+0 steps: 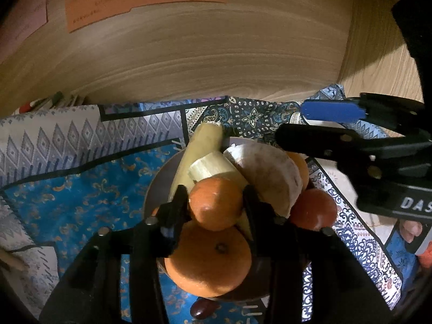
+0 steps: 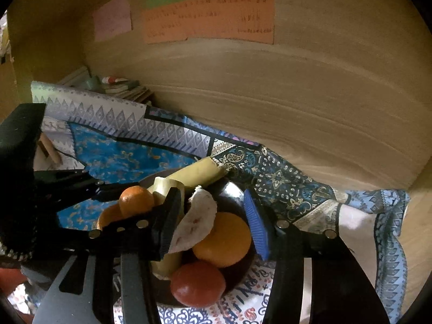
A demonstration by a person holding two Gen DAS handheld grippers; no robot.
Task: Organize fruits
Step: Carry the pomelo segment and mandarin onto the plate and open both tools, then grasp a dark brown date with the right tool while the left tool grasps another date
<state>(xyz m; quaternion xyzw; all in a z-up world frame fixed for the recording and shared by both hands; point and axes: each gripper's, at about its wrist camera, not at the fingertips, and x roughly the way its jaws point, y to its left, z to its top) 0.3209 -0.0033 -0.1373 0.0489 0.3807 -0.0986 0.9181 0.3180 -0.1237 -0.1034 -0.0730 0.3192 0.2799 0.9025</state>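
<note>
Left gripper (image 1: 216,202) low over the bowl (image 1: 151,189), jaws parted, and a small orange (image 1: 216,202) sits right between the fingers; the pads look close against its sides, though a firm squeeze can't be made out. Just nearer than that, a bigger orange (image 1: 208,259) with its stem dimple up, and a dark grape (image 1: 202,309) on the cloth (image 1: 81,194) at the bowl's near edge. Over on the right, the right gripper (image 2: 213,218) hangs above the same bowl, jaws partly open, holding nothing; a pale wedge (image 2: 197,224) and another orange (image 2: 224,240) lie in the gap below it, a red fruit (image 2: 197,283) nearest the camera. The wedge leans against the pile, curved edge up. Behind it, two cut banana pieces (image 1: 199,148): the long one's axis runs away from the left camera, cut end pointing toward the wall; the shorter one lies across it. Beyond the bowl the patterned cloth covers the surface, then the wooden wall (image 2: 270,94) with an orange note (image 2: 210,19) stuck up high.
</note>
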